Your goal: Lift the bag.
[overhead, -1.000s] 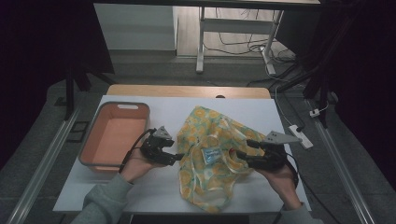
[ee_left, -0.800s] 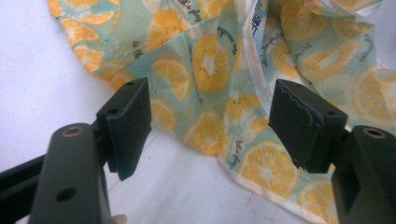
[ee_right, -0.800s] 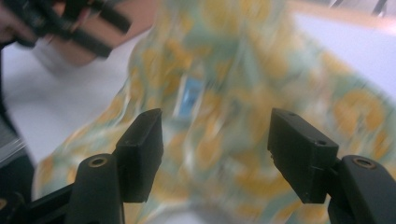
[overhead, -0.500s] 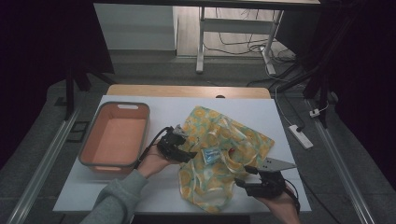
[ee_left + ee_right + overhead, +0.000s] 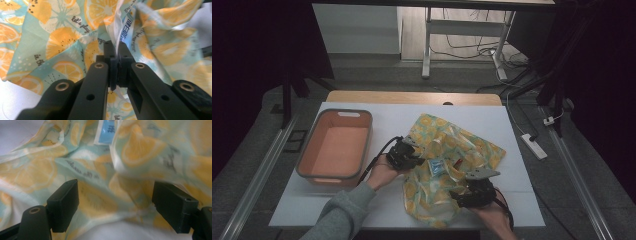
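A crumpled turquoise cloth printed with orange slices (image 5: 447, 165) lies on the white table (image 5: 512, 125), at three o'clock of the empty salmon-coloured plastic basin (image 5: 337, 145). The left gripper (image 5: 116, 56) is clamped tight on a white-edged fold at the cloth's nine o'clock side. The right gripper (image 5: 115, 205), at the cloth's five o'clock edge, has its jaws spread wide over the fabric, gripping nothing. That left pinch looks thin, so a pull could slip the hem free. Closing the right jaws there may bunch several layers.
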{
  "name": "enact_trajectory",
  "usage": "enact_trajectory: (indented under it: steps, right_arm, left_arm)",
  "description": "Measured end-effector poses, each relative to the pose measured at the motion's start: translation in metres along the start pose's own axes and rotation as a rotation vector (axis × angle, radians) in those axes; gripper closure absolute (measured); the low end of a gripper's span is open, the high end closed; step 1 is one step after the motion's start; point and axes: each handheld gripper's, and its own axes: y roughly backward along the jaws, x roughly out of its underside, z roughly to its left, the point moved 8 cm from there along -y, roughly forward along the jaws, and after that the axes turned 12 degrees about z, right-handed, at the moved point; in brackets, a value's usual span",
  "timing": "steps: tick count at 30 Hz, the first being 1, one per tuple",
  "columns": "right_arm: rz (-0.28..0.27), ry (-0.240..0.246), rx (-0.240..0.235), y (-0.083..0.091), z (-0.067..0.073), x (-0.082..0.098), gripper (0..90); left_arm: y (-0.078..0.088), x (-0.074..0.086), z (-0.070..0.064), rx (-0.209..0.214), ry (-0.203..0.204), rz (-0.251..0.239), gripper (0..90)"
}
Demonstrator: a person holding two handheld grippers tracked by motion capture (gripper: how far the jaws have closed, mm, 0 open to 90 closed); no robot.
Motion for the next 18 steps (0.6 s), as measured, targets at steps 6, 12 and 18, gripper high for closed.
enact_trajectory:
  steps: [6,12,18]
  right_arm:
    - [0.054,0.055,0.022,-0.017,-0.003,0.000,62.1]
    - [0.028,0.063,-0.007,-0.008,-0.008,0.001,89.6]
    - [-0.107,0.050,0.008,0.027,-0.017,-0.005,90.0]
  left_arm:
    - [0.012,0.003,0.003,0.007,0.009,-0.016,88.6]
    - [0.029,0.009,0.008,0.022,0.027,-0.047,88.6]
    - [0.054,0.021,0.015,0.054,0.064,-0.102,88.6]
